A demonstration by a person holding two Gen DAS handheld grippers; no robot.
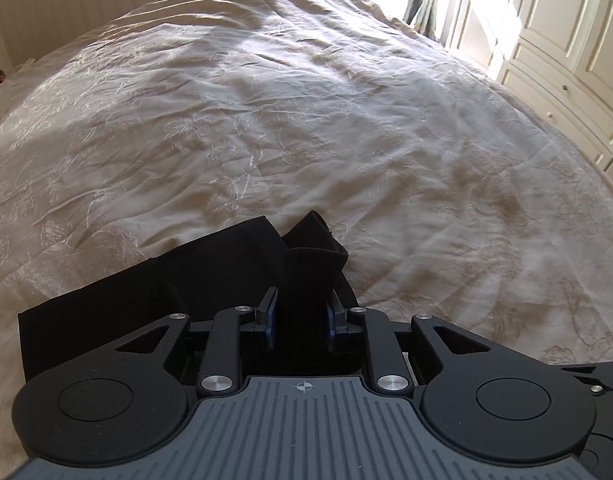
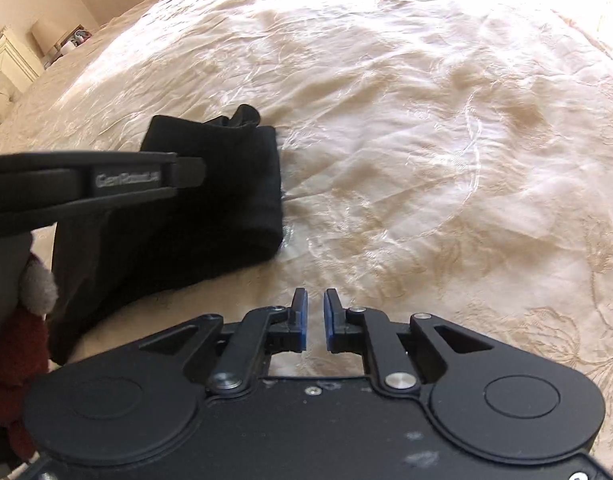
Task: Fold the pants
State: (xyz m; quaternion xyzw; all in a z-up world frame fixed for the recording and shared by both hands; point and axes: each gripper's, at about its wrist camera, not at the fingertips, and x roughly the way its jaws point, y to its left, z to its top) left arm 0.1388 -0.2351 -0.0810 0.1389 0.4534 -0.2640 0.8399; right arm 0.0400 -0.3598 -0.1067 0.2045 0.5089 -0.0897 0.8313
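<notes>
- left hand-held gripper (image 1: pixel 300 320): narrow gap, a fold of the black pants (image 1: pixel 166 280) stands between the pads; whether they pinch it, cannot tell
- right hand-held gripper (image 2: pixel 315 320): slightly parted, released, nothing between
- pants lie folded on bed (image 2: pixel 426 120), left of right-wrist frame

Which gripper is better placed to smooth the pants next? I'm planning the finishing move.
Left. The left gripper sits right at the black pants, with a fold of fabric between its fingers. The right gripper has nothing between its fingers and sits over bare bedspread, beside the pants.
</notes>
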